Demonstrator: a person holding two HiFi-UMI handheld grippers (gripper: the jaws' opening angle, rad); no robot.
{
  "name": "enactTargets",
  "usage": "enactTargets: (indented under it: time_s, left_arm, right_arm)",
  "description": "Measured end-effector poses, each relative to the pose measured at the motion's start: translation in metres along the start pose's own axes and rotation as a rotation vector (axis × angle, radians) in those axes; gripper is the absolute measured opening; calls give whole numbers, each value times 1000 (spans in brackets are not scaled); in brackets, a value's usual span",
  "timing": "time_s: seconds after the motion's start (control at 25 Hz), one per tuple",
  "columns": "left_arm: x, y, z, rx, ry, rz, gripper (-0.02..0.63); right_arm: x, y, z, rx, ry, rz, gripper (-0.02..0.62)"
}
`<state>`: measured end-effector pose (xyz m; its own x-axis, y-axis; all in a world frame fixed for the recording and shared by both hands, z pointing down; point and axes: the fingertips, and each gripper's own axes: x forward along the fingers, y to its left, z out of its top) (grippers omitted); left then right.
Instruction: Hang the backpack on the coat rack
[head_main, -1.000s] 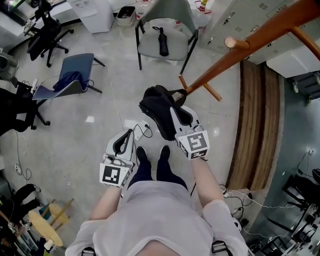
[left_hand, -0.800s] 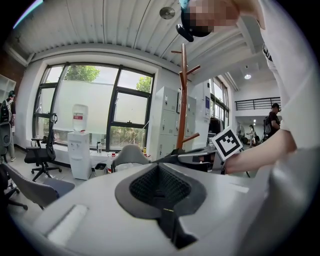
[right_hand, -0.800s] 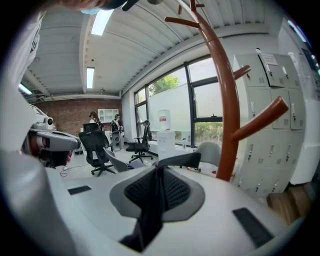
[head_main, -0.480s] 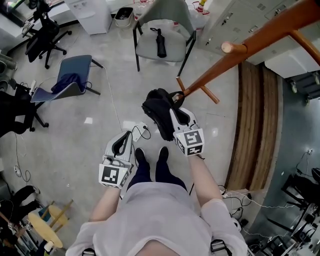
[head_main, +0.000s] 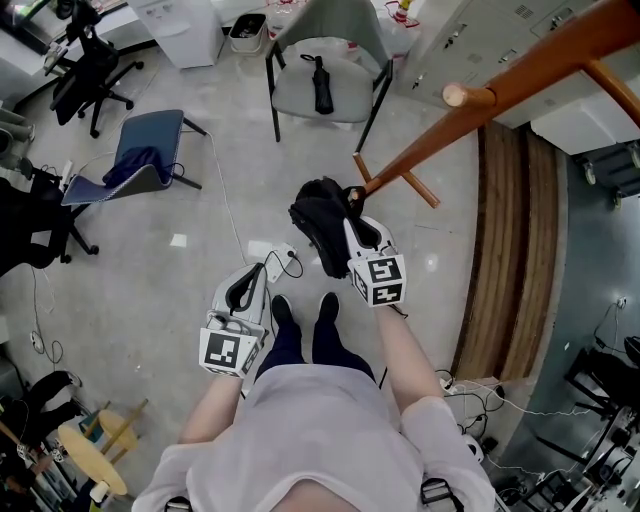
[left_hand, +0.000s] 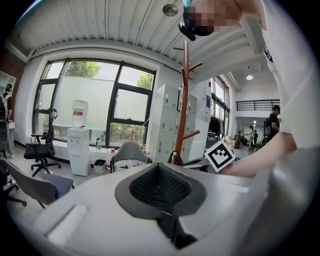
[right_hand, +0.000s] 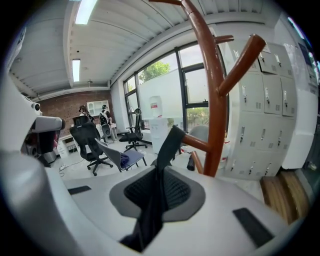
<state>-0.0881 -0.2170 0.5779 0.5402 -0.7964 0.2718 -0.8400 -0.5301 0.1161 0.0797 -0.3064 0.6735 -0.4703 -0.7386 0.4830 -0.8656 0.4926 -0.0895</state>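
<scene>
Now that I'm bringing my right gripper (head_main: 353, 214) down, the backpack (head_main: 318, 222) is hanging lower than it was a second ago. It's also tucking in closer to the bottom of the coat rack (head_main: 500, 85). The jaws are nearly closed and haven't budged, and they're pinching the black strap (right_hand: 161, 165) flat between the pads. So the whole bag is dangling off my gripper above the floor (head_main: 180, 290), right in front of my feet and just beside the foot of the rack's trunk.

In my right gripper view the strap is running up out of the jaws and ending right at the short low peg (right_hand: 196, 143) on the trunk. Honestly I can't tell if it's looped over that peg or just passing in front of it. The big upper pegs are sitting way above the bag, so I'm guessing the low one is the target here.

What that's meaning for the task: I'm reading this as the settling-down bit, where the peg starts taking the weight. If the strap really is catching on it, opening up is about all that's left. If it isn't, letting go now is just dumping the bag on the floor, so I'm keeping the grip until the strap is clearly biting on the peg.

My left gripper (head_main: 254, 272) is doing nothing much. It's hanging low on my left with its jaws together and nothing in them, pretty much where it was.
</scene>
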Motion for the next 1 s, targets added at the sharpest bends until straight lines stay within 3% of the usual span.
enactTargets:
  time_s: [1.0]
  left_arm:
    - [3, 2, 3, -10, -8, 7, 9]
  right_arm:
    - [9, -33, -14, 68, 49, -127, 43]
